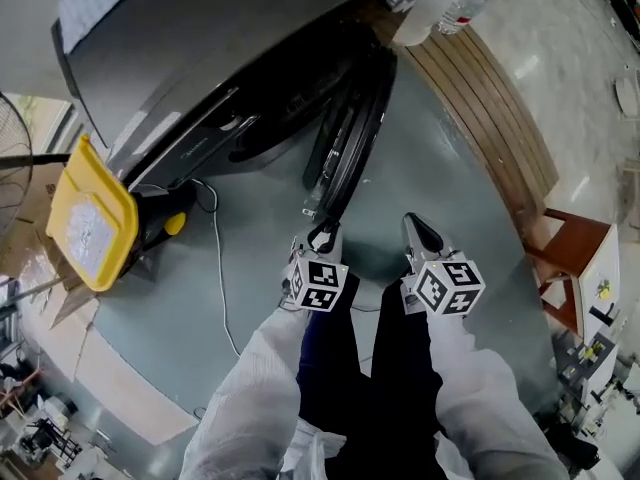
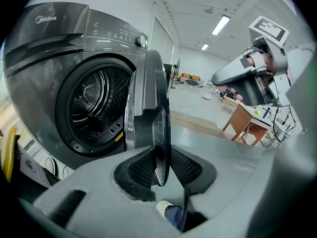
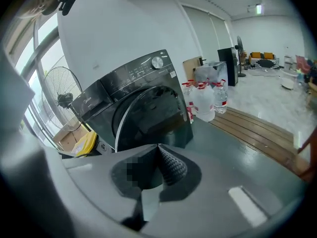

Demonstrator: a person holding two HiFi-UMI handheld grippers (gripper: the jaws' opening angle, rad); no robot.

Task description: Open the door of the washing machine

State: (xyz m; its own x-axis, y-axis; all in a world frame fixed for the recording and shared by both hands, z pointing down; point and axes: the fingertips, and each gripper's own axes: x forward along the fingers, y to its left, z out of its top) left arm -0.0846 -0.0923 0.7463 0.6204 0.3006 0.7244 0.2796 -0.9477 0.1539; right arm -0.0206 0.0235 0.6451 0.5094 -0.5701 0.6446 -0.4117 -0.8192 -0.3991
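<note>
Light: bright, even, indoor. Long white ceiling strip light (image 2: pixel 221 25) is blown out in the left gripper view. Tall pale window (image 3: pixel 47 53) washes out the upper left of the right gripper view.

Glare: broad soft sheen on the glossy dark grey washing machine (image 1: pixel 200 68), and a thin highlight along its round dark door (image 2: pixel 154 108).

Shadows: soft-edged and weak on the smooth grey-green floor (image 1: pixel 440 148).

Optics: both gripper views are fisheye, with black corners and bowed straight lines. Their closest foreground is out of focus. The head view's edges smear, possibly from motion.
</note>
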